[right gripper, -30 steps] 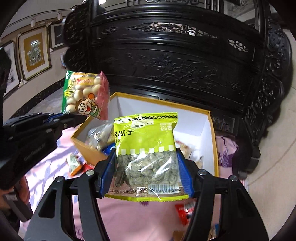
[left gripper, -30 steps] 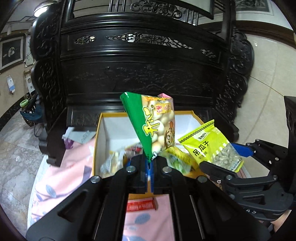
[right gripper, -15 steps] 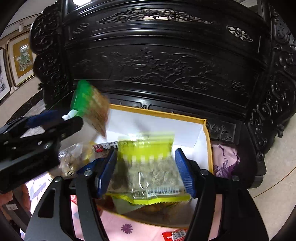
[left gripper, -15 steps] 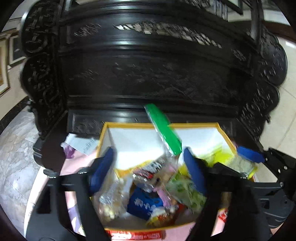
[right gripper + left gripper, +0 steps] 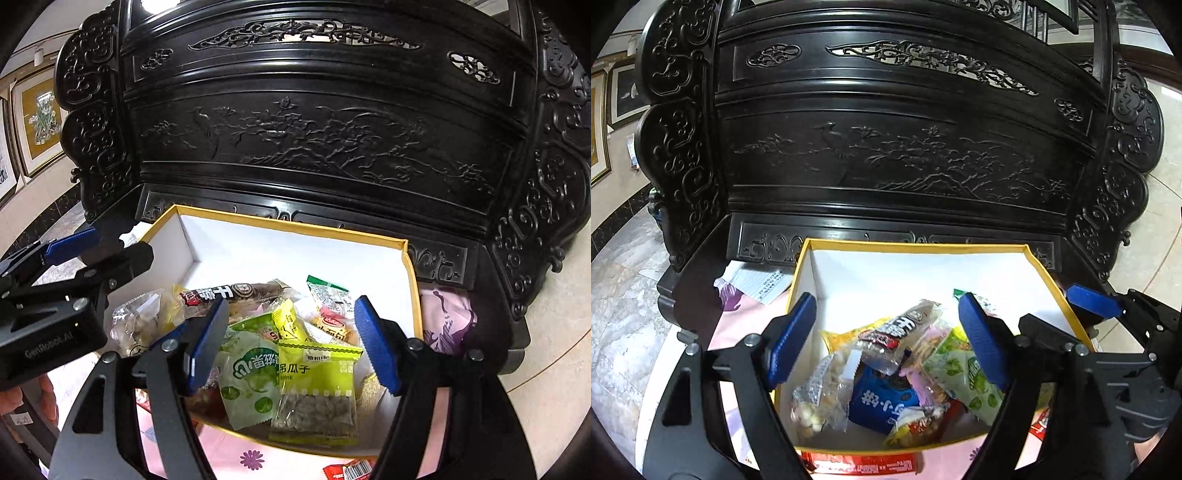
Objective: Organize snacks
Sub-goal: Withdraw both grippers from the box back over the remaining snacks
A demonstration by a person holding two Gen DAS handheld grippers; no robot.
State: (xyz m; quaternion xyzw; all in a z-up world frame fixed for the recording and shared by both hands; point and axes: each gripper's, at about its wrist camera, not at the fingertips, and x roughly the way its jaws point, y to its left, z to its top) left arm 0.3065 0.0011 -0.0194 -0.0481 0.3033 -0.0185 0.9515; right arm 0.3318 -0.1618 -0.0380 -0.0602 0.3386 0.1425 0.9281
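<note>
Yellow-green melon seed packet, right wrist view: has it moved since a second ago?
Yes. The yellow-green melon seed packet has left the right gripper, whose jaws are opening, and lies inside the yellow-rimmed white box, at its near wall.

Both wrist cams sit close above the snack box (image 5: 1049,280) (image 5: 410,258), angled down toward the carved cabinet (image 5: 886,155) (image 5: 314,140), left cam from its left, right from its right.

The left claw (image 5: 886,339) has matte black angular arms, each tipped with a ribbed blue pad, and round silver screws at the pivots. The right claw (image 5: 291,343) has the same build: black struts with triangular cut-outs, blue ribbed pads (image 5: 376,347) and silver screw heads. Seen at nine o'clock from the right wrist, the left unit's black housing carries pale "GenRobot.AI" lettering (image 5: 48,345).
</note>
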